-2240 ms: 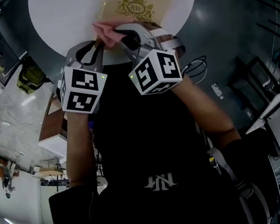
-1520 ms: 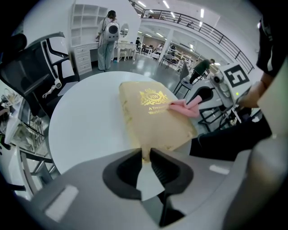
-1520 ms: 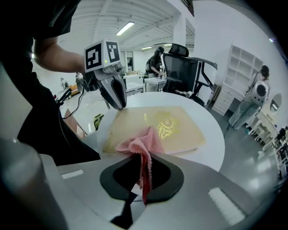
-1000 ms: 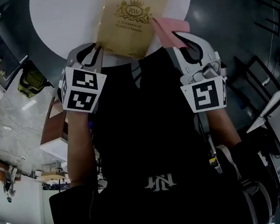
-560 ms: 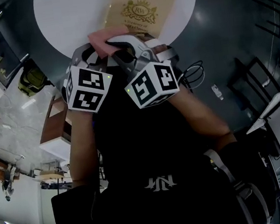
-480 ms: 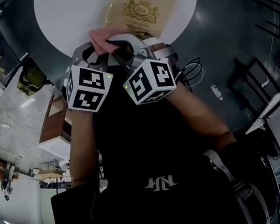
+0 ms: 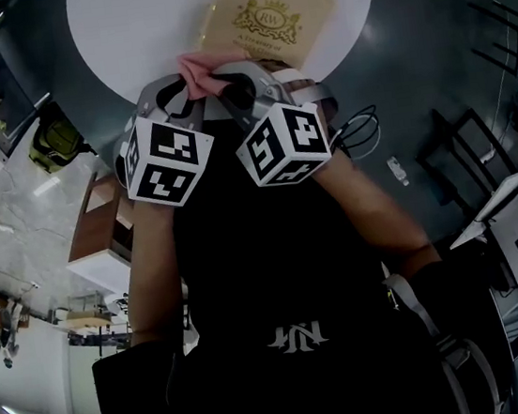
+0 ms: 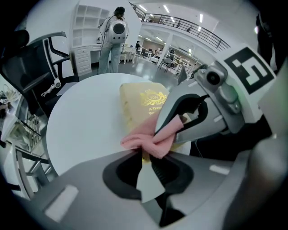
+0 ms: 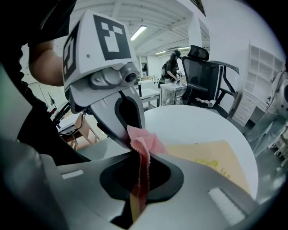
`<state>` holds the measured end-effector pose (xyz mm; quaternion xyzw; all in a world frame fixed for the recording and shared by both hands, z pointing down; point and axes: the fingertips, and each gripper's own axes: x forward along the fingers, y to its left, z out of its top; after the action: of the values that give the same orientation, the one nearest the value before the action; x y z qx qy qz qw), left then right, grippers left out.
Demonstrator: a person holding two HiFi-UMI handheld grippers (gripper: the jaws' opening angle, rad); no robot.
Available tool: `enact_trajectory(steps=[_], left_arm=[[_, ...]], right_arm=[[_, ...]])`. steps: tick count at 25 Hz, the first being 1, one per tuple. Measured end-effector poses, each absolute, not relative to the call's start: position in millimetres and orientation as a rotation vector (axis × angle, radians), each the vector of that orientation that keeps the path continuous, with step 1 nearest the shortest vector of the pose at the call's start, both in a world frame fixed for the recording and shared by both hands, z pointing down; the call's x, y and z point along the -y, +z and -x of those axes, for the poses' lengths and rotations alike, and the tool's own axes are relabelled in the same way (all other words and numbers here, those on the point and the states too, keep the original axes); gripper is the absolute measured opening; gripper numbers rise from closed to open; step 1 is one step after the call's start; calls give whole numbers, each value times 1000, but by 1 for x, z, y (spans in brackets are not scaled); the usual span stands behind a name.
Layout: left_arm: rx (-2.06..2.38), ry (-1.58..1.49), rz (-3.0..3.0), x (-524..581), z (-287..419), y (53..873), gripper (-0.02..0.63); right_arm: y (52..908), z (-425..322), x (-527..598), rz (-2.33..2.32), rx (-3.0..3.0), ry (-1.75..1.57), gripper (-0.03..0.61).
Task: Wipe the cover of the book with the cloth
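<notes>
We see a round white table (image 7: 122, 30) with a tan, gold-crested book (image 7: 267, 16) lying flat near its edge.

Cloth (image 7: 198, 70) beside book (image 7: 269, 15), on table (image 7: 121, 21)

The cloth (image 9: 143, 143) is noted as pink woven fabric, finely waffled, with a pinked edge. The book (image 7: 268, 20) is found covered in smooth golden material of slight sheen, stamped in darker gold. The table (image 7: 122, 30) is recorded as smooth, matt white; the floor (image 7: 427, 47) as dark and glossy.
</notes>
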<state>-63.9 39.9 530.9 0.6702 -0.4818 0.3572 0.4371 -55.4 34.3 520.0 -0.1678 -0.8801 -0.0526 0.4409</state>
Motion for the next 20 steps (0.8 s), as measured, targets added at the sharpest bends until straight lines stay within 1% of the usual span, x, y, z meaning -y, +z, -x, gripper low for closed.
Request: enact_trajectory(steps=[9,20], left_arm=[[1181,901,-1663,-39,64,531,69],[1183,922,-1675,-38,63,531,64]], right_arm=[[519,10,-24,401,2149,-86,11],[521,-60,-8,303,2094,17,11]])
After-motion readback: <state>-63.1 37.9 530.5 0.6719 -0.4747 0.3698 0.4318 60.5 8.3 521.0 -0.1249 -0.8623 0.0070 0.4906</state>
